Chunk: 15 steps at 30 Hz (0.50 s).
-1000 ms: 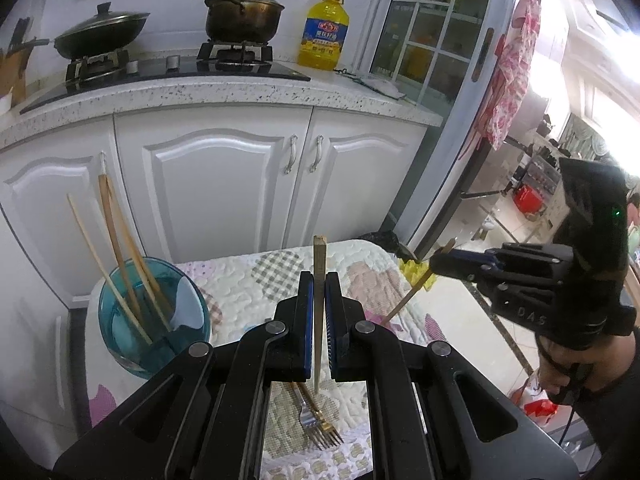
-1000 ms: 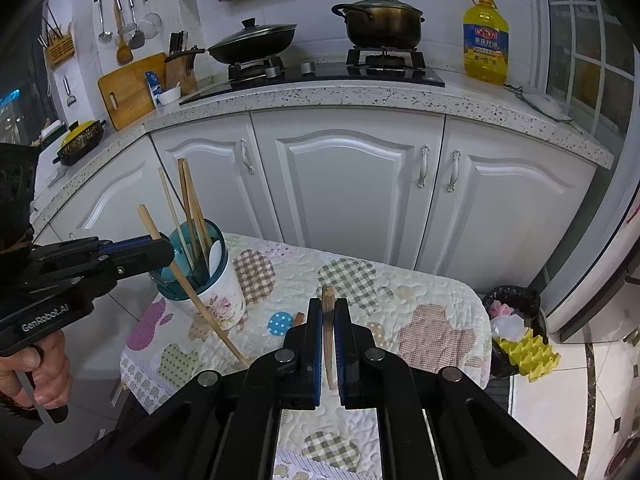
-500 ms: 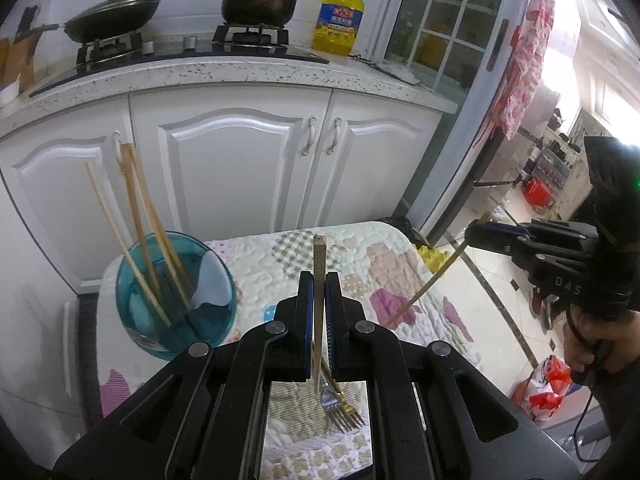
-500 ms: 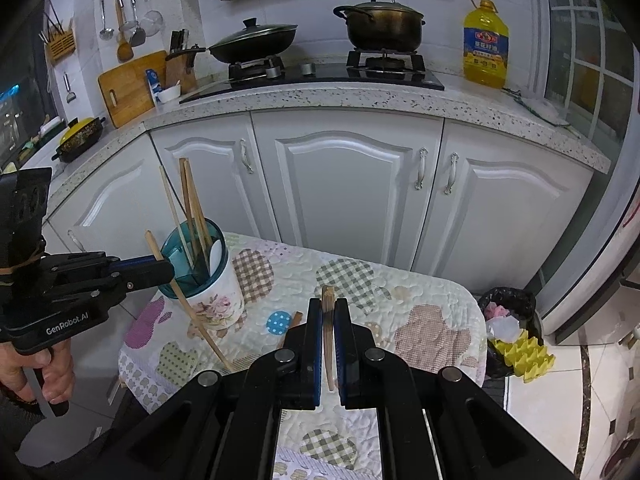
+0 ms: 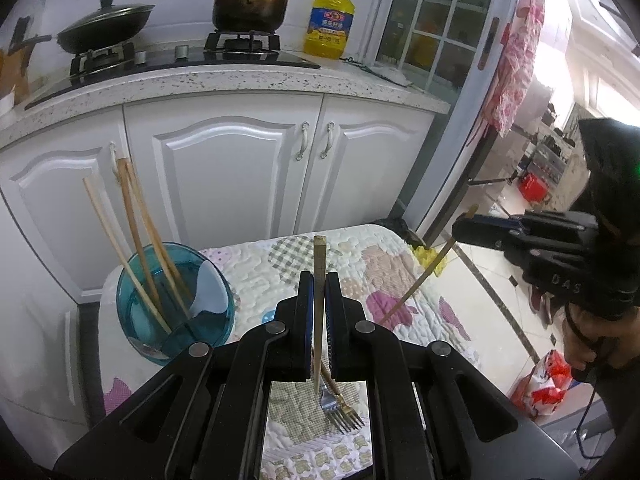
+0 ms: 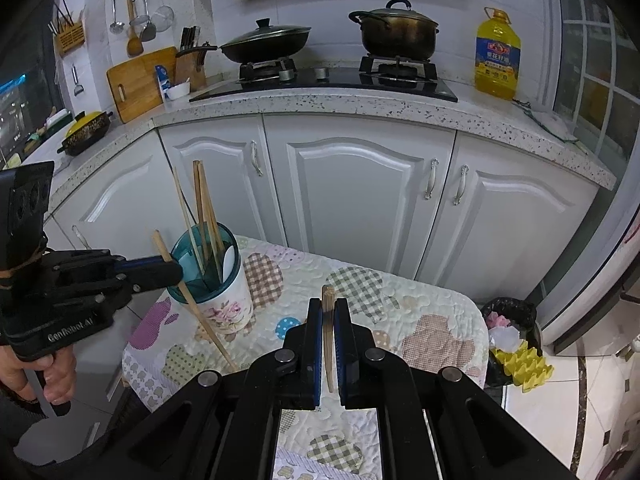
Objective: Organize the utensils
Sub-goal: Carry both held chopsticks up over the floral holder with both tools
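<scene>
Far left, holder cup (image 6: 218, 292) near table's left edge (image 6: 134, 354): teal insert, floral white body, three chopsticks (image 6: 200, 216) and a white spoon (image 6: 228, 258) already inside, leaning. Looks light and probably tippy if knocked sideways; little margin before the drop-off.

Left gripper (image 5: 319, 312) clamped shut on a chopstick (image 5: 318, 300), pinched partway along, top sticking up past the pads, tip hanging below. In the right wrist view the same stick (image 6: 192, 304) slants down past the cup's outer wall toward the quilted cloth; not inside the cup. Thin, stiff, light, smooth wood: likely to pivot or slide in a two-pad pinch, so grip near the middle and keep it roughly upright. Needs lift to clear the rim before drop-in.

Centre, fork (image 5: 340, 410) flat on the cloth under the left gripper, tines toward the camera. Metal, heavier, low profile; handle the likely place to take hold.

Right gripper (image 6: 329, 344) likewise closed on a second chopstick (image 6: 328, 332), over mid-table, well apart from the cup. Open cloth between the two, nothing in the way except the left gripper itself parked beside the cup. Cabinets (image 6: 360, 208) close behind; right edge of the table drops to the floor beside a bin (image 6: 510, 320).
</scene>
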{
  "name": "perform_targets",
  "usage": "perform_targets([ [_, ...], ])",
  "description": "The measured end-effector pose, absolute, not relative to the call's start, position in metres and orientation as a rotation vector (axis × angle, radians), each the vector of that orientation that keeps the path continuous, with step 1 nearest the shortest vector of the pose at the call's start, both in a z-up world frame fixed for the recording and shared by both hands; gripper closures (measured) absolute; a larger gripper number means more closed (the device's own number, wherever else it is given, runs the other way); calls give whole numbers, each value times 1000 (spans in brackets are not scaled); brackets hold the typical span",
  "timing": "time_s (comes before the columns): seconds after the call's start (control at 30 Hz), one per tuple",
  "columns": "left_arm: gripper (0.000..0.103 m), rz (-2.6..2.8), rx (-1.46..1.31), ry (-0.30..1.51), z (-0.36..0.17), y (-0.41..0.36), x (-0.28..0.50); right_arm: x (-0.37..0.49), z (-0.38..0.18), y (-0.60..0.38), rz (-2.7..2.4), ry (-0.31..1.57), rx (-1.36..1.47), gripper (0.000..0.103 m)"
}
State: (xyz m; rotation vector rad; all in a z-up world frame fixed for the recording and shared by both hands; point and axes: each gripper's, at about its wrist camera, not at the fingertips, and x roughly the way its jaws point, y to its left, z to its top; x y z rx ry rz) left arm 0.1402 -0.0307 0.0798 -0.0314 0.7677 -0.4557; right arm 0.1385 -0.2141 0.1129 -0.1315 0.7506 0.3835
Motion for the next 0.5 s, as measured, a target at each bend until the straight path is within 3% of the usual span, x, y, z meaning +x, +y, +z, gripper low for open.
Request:
perform_targets([
  [0.5, 99, -428, -47, 720, 113, -3, 140, 137, 136, -205, 402, 715, -121, 98],
])
